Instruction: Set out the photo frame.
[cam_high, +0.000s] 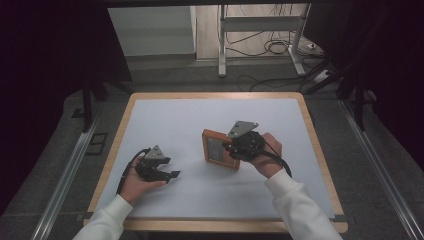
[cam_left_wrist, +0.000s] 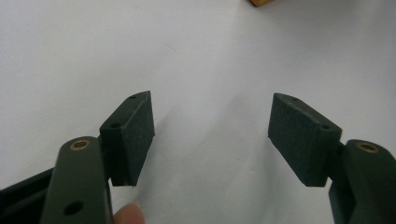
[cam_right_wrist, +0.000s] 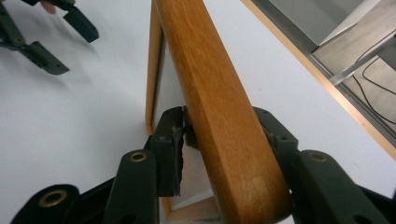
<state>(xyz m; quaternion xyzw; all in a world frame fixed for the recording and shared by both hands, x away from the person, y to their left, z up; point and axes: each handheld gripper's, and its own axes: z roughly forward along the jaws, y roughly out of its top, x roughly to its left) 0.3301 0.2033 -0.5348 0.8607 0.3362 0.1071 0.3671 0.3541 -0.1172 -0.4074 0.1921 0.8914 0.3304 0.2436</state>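
At the centre of the high view, the right gripper (cam_high: 231, 146) pinched one wooden side rail of an orange-brown picture frame (cam_high: 216, 146), which stood tilted up on its lower edge on the white tabletop (cam_high: 175, 125) rather than lying flat. In the right gripper view the rail (cam_right_wrist: 210, 116) ran up the middle of the frame with a black jaw pressed against each face, so the grip looked meant to prop the frame upright from one side. The left gripper (cam_high: 167, 175) lay at the lower left of the high view, well apart from the frame, cradled in the person's left hand (cam_high: 135, 182). Its pads (cam_left_wrist: 135, 135) were spread wide with only bare tabletop between them, which suggested it was waiting to take the opposite rail. A corner of the frame showed at the top edge of the left gripper view. No brand, label or writing could be read on the frame, the grippers or the table.
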